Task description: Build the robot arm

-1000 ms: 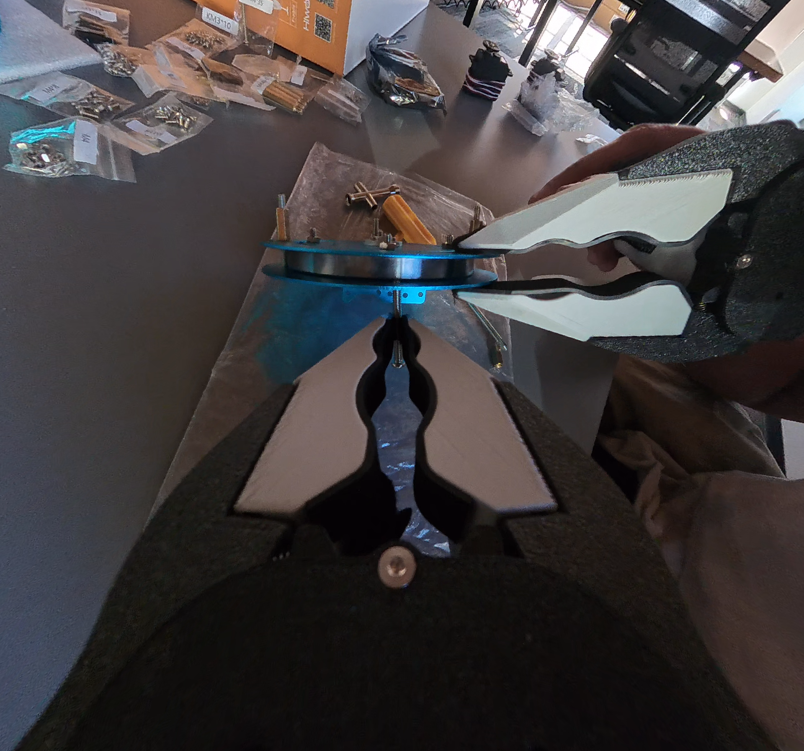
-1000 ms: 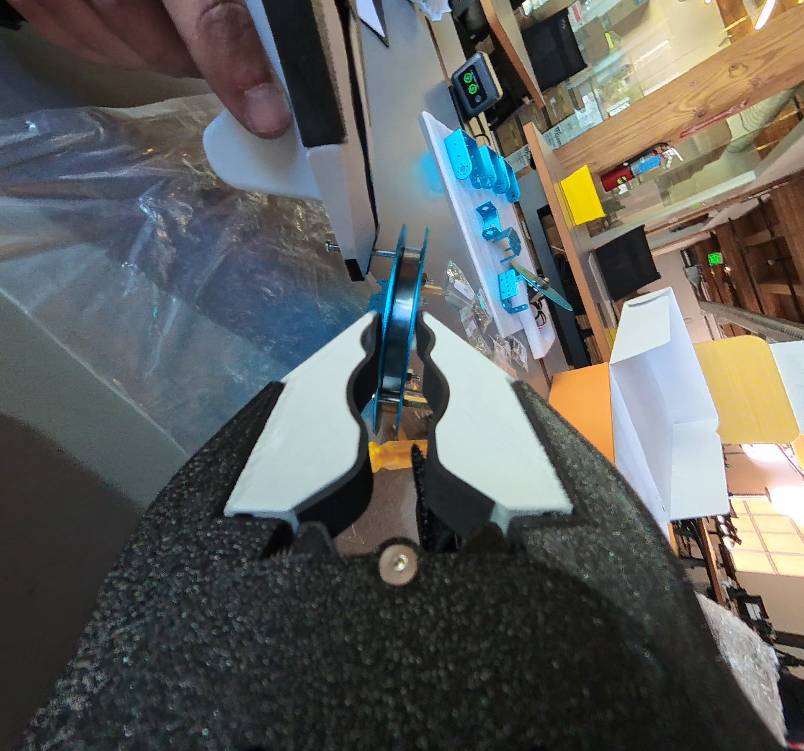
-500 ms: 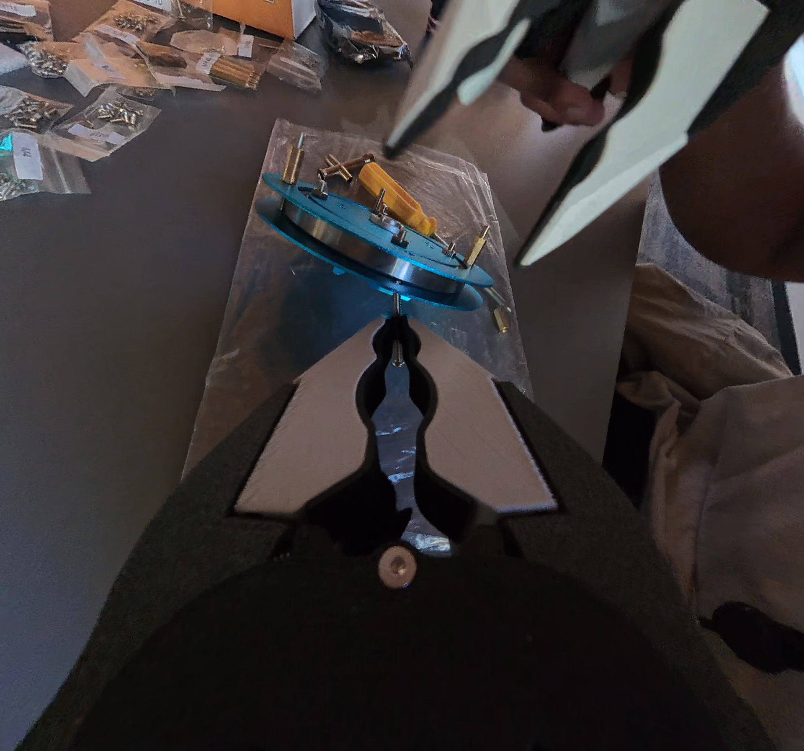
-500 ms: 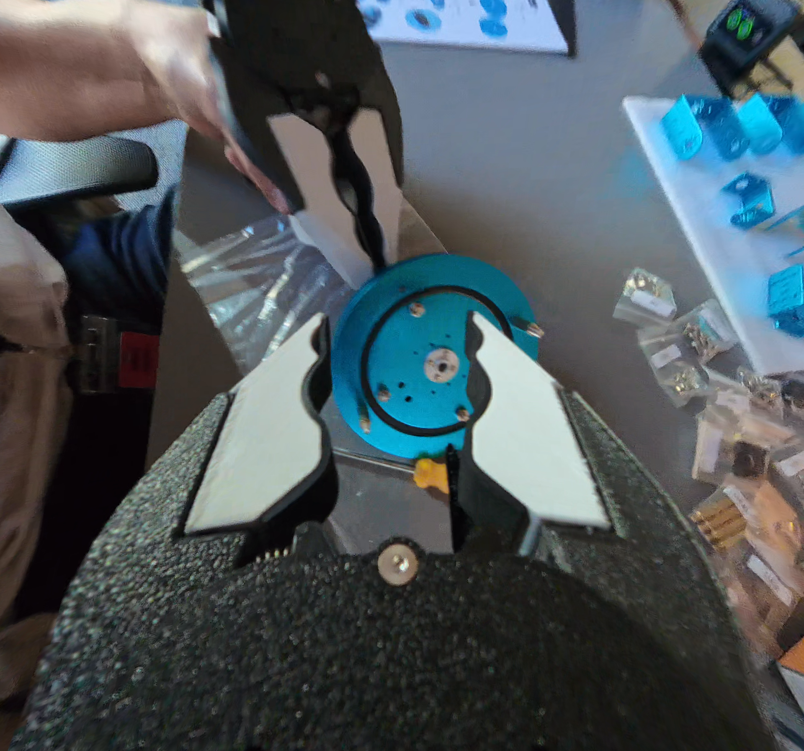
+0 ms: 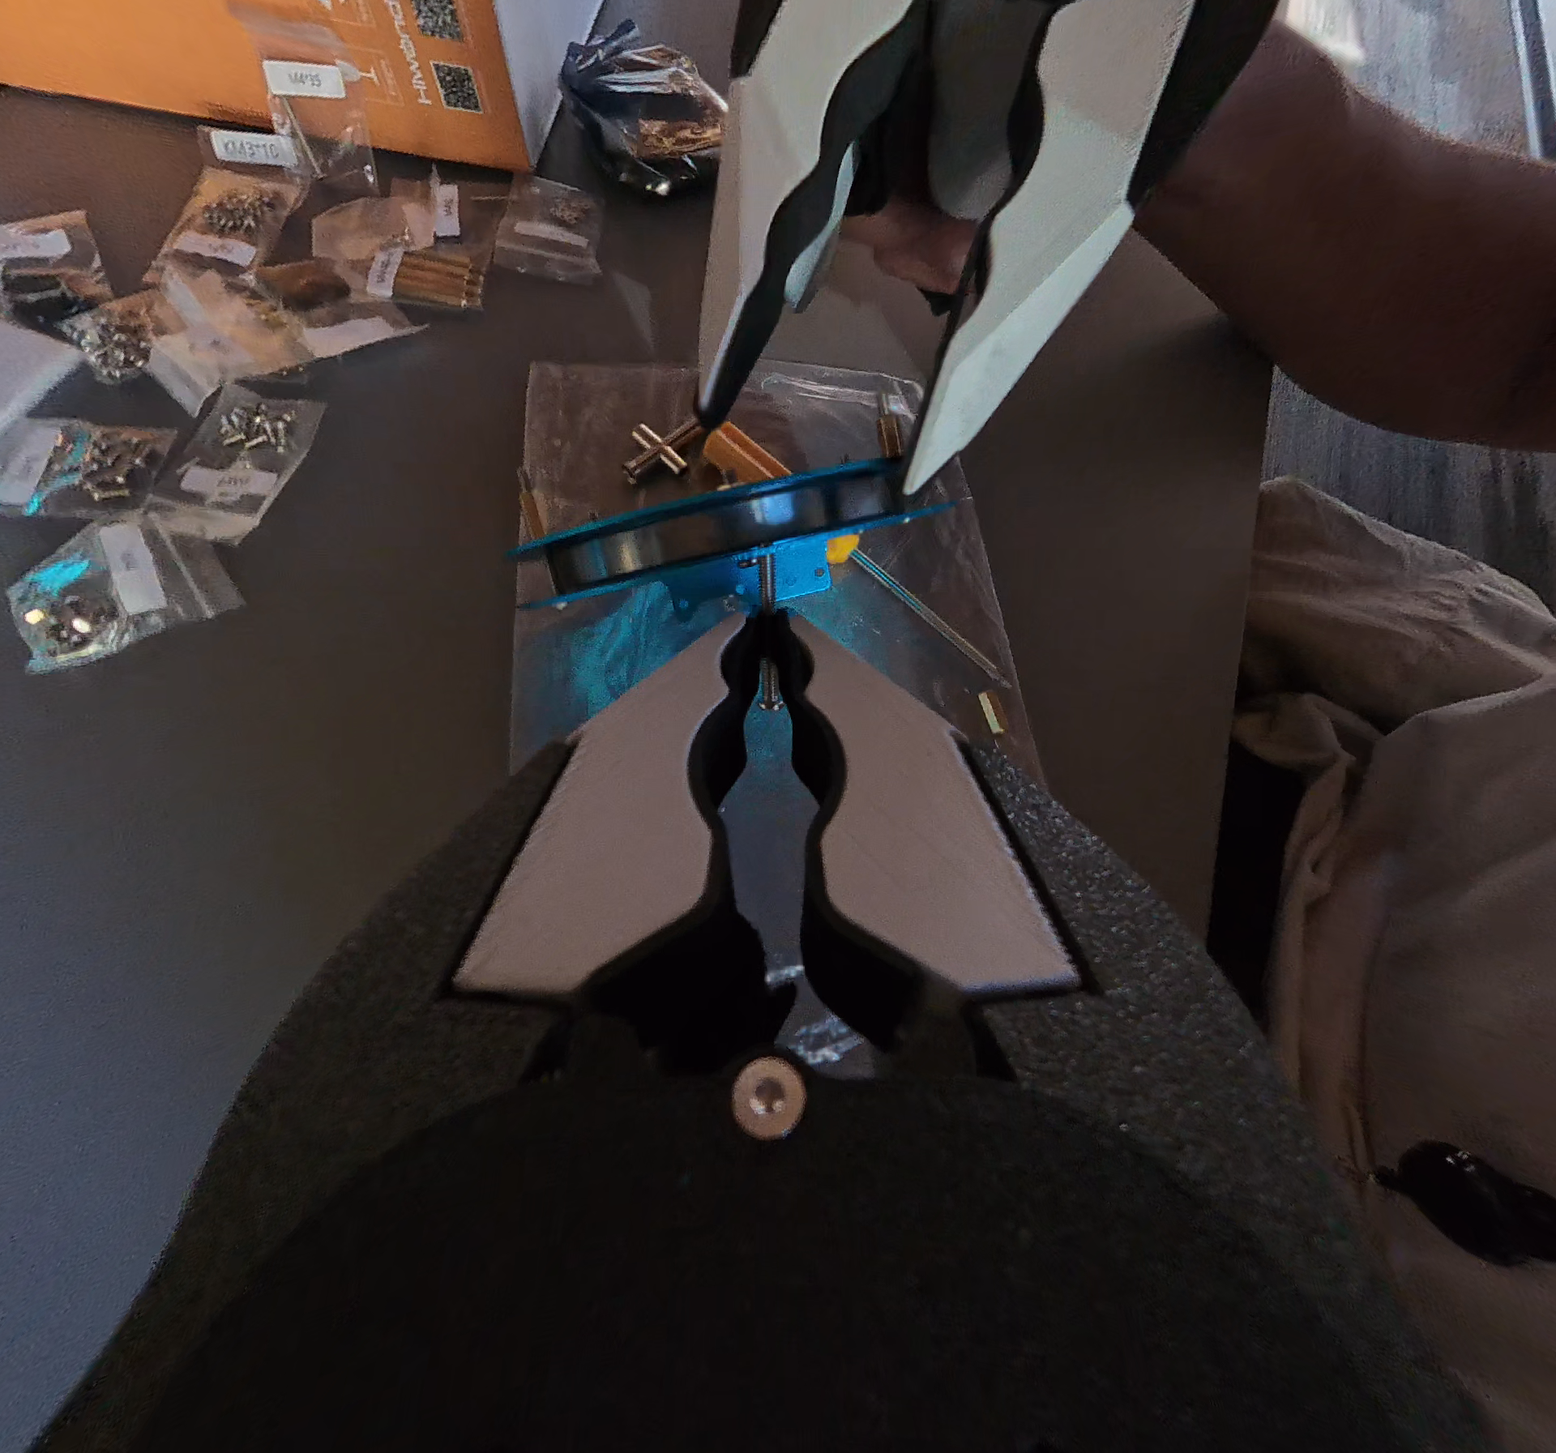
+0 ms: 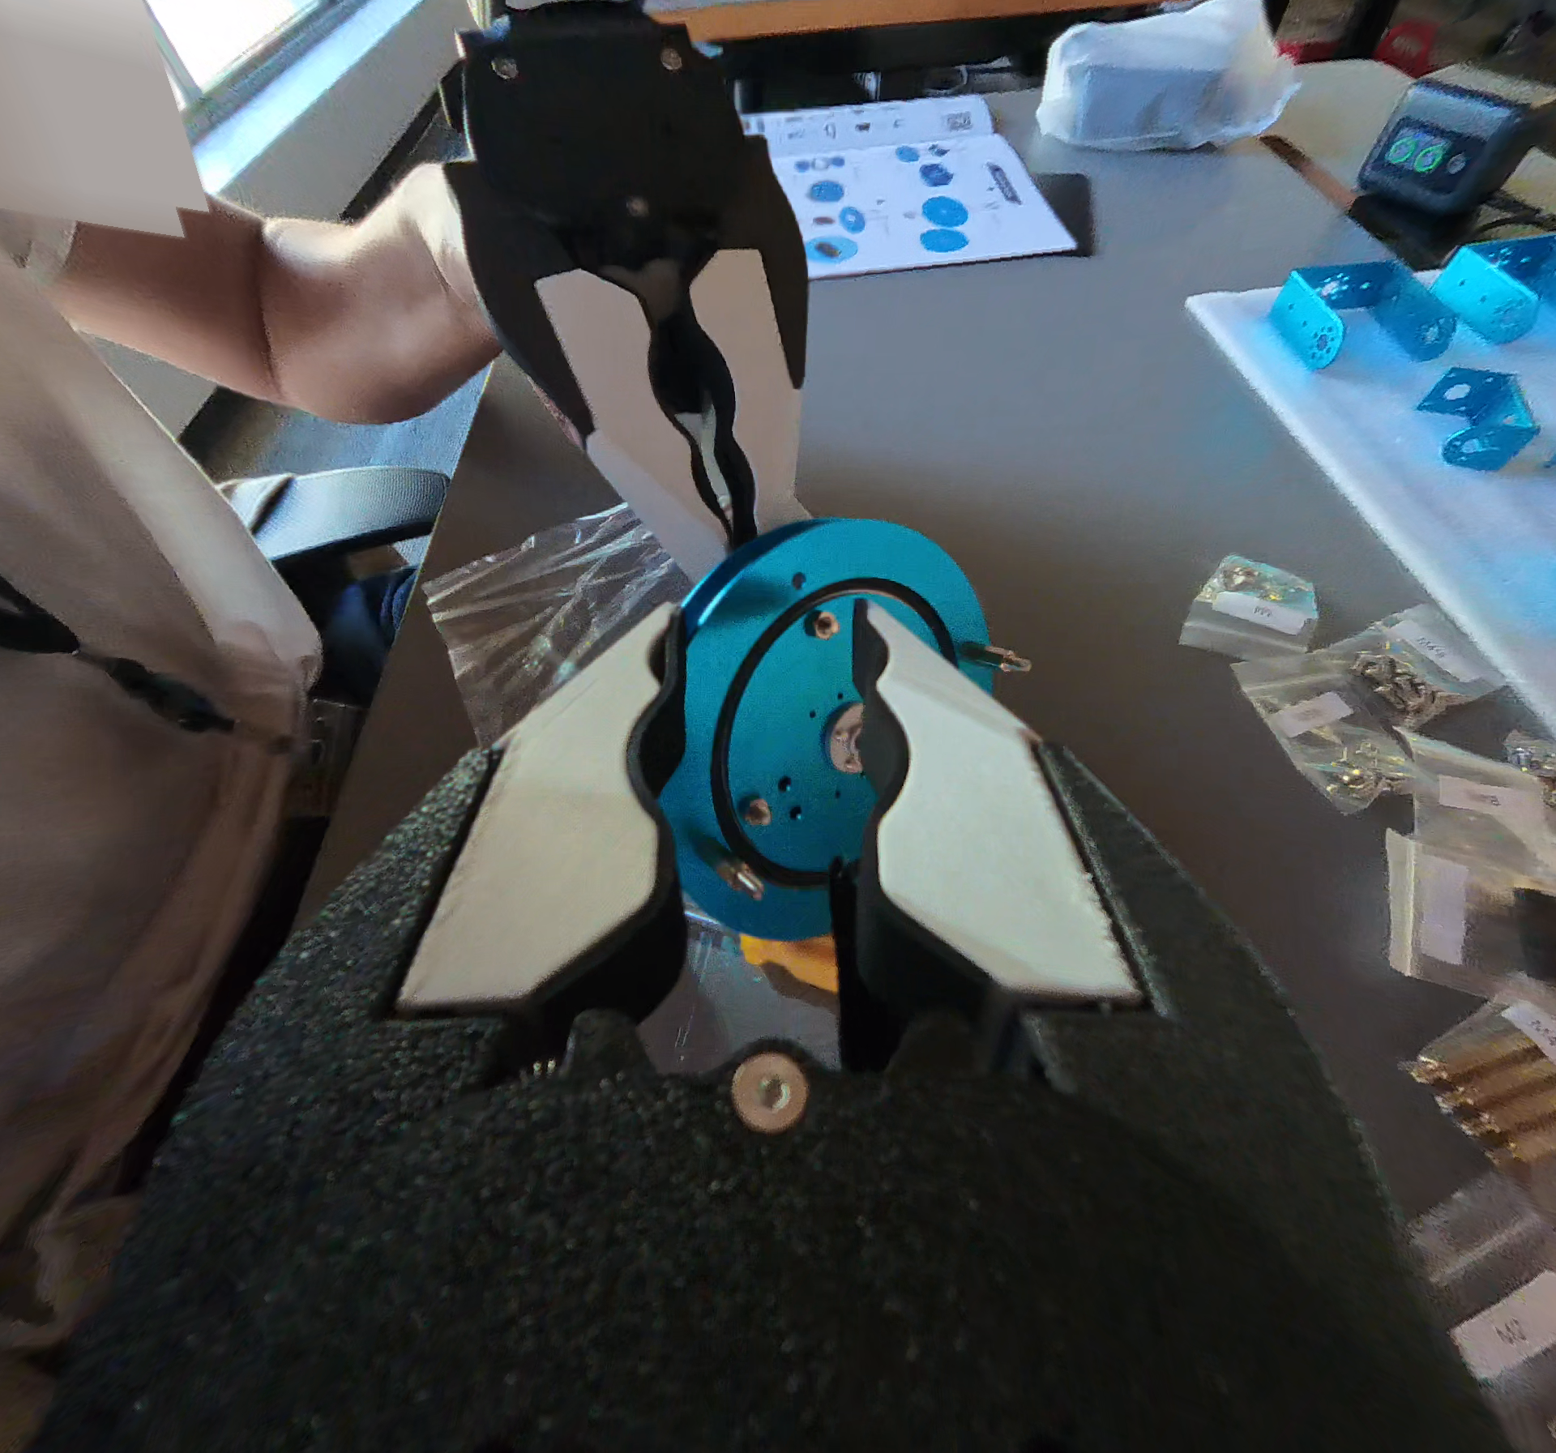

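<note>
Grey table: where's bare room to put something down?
Free: the grey table left of the clear plastic sheet, nearer than the small clear hardware bags; also between the blue round metal disc and the open paper booklet. Crowded: the sheet, the bags, the white tray of blue brackets.

Each gripper has a black, bumpy body that looks like rough foam. The left gripper (image 5: 768, 625) has two white fingers (image 5: 640, 815) with black wavy inner edges, and one round silver screw sits in the middle of the body below them. The right gripper (image 6: 766, 667) looks the same, with white fingers (image 6: 556, 840), wavy black edges and one silver screw. In the right wrist view, the left gripper has small screws on its black top and a white label with black writing. The person wears a light cream shirt (image 6: 126, 655) with a black cord across it.
</note>
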